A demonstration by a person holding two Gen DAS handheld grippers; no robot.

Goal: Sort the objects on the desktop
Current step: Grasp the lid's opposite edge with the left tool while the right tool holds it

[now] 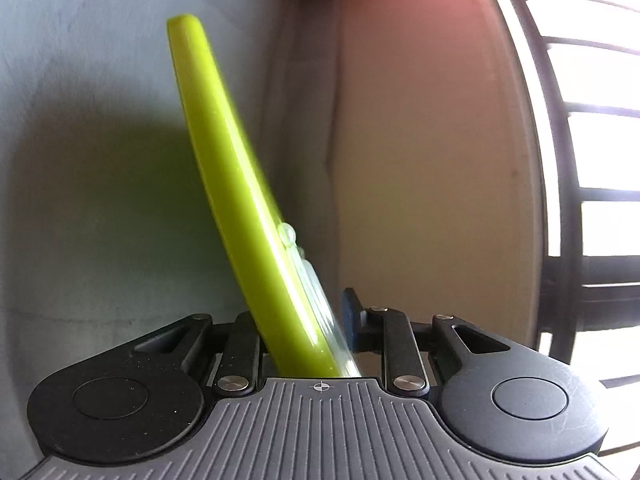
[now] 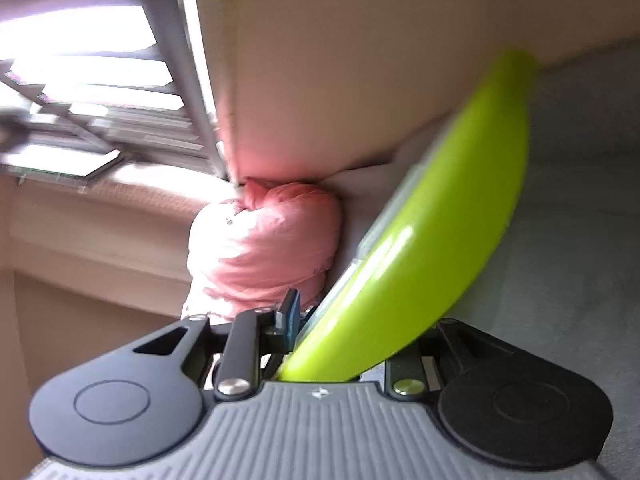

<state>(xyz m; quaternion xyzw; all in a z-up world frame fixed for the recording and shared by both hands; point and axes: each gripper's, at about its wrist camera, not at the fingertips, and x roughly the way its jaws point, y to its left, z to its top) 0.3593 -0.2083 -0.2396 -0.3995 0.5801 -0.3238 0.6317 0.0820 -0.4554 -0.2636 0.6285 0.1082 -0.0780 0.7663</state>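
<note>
Plastic, lime-green, flat and glossy: the stiff slab-shaped case looks light but slippery. Both the left gripper and right gripper pinch its ends, above the grey tabletop; flat faces grip best.

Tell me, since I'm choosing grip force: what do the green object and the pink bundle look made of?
Green object: looks like hard glossy plastic, with a smooth sheen and highlights, plus a clear layer along one edge. Pink bundle: seems soft cloth or thin bag, wrinkled and knotted; blur leaves it open.
</note>
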